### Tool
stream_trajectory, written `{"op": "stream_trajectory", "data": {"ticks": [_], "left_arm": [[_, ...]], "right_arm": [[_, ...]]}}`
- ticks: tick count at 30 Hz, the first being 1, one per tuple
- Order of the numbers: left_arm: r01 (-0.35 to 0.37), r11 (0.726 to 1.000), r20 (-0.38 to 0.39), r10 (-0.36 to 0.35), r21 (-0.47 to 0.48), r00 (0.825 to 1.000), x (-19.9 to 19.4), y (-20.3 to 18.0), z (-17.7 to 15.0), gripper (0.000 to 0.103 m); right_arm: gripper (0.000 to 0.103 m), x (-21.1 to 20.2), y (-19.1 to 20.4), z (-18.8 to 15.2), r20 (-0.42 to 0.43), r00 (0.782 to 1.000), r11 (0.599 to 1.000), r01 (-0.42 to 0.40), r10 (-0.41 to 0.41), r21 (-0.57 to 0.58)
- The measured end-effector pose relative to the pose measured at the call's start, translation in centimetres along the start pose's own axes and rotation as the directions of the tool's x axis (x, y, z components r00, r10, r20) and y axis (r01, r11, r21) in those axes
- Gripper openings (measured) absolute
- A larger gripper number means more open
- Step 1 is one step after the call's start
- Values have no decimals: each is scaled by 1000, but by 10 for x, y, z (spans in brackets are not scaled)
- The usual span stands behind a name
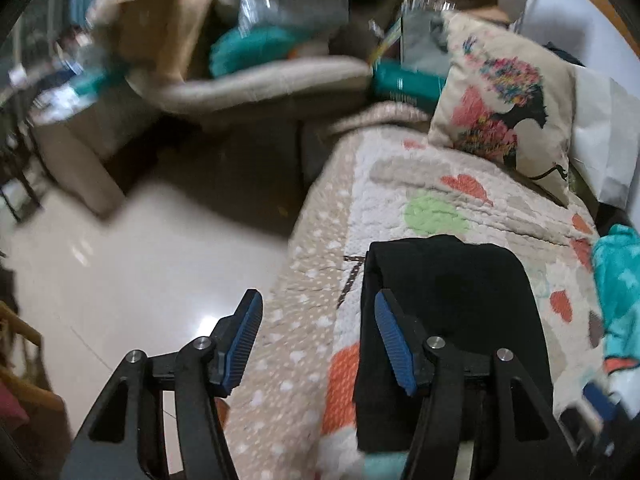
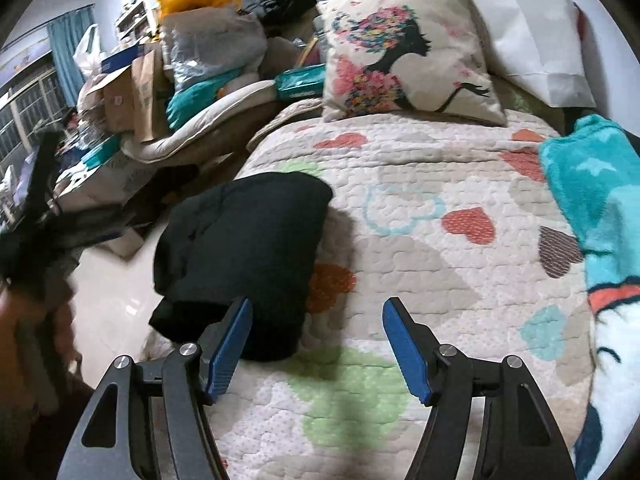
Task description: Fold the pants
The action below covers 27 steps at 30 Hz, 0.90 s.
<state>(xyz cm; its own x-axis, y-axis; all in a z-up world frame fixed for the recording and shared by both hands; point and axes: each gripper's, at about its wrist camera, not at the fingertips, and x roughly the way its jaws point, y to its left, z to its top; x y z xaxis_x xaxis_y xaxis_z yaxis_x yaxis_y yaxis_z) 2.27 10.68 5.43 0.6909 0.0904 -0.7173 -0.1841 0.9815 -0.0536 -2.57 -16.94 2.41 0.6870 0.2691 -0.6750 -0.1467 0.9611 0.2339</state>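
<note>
The black pants (image 2: 244, 256) lie folded into a thick bundle near the quilt's (image 2: 420, 248) floor-side edge, well short of the pillow (image 2: 404, 52). Both the left gripper (image 1: 318, 338) and right gripper (image 2: 318, 344) hold their jaws wide apart, empty. Cluttered boxes (image 2: 132, 88) stand beyond the quilt.

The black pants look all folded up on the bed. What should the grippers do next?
Probably nothing more than backing both away. The pants lie in a compact folded bundle near the edge of the quilt, and the left hand-held gripper and right hand-held gripper are both open, holding nothing.
</note>
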Motion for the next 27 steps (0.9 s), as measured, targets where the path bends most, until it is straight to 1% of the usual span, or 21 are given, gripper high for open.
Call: {"op": "stream_trajectory", "data": {"ticks": [1,2,3,4,5,6,8,10,11,12,13,16,19,23,27], "left_arm": [[-19,1000,53,19,1,998,-19,-2,-8,63],[-32,999,86,32,0,996,-30,-2,-11,69],[-49,999,129,48,-3,990,-43,-3,-14,77],[-74,997,186,75,-13,980,-61,-5,-19,82],[-92,995,225,95,-25,970,-73,-5,-23,92],[-107,994,262,113,-37,958,-85,-7,-26,98],[-122,991,337,133,-56,932,-111,-9,-34,102],[-144,989,378,151,-46,913,-129,-13,-39,103],[-154,987,383,157,-39,910,-134,-16,-40,103],[-156,987,382,156,-31,911,-138,-18,-40,103],[-151,988,374,149,-25,915,-143,-20,-40,103],[-132,990,359,137,-38,923,-158,-21,-44,103],[-133,990,358,140,-44,923,-168,-21,-51,103],[-142,990,336,141,-22,931,-169,-26,-59,103],[-167,986,291,154,20,944,-163,-37,-65,103]], "right_arm": [[73,-2,-2,0,3,1000,1000,0,0,12],[73,-4,-5,0,6,1000,1000,-3,3,28],[73,-6,-6,1,7,1000,999,-1,1,32],[73,-8,-6,1,10,1000,999,1,-1,35],[73,-11,-6,1,16,1000,999,1,-1,34],[73,-15,-5,1,24,1000,1000,-2,1,30],[73,-24,0,1,46,999,1000,-4,4,9],[74,-32,5,0,68,998,1000,-1,2,-14],[75,-39,9,0,86,996,1000,3,-1,-30],[76,-43,12,-1,97,995,999,6,-2,-38],[77,-48,14,-2,111,994,999,8,-3,-45],[78,-59,18,-4,135,991,999,13,-6,-51],[79,-67,19,-8,151,989,999,20,-12,-48],[80,-73,21,-11,161,987,999,24,-16,-48],[80,-75,25,-14,162,987,998,22,-11,-67]]}}
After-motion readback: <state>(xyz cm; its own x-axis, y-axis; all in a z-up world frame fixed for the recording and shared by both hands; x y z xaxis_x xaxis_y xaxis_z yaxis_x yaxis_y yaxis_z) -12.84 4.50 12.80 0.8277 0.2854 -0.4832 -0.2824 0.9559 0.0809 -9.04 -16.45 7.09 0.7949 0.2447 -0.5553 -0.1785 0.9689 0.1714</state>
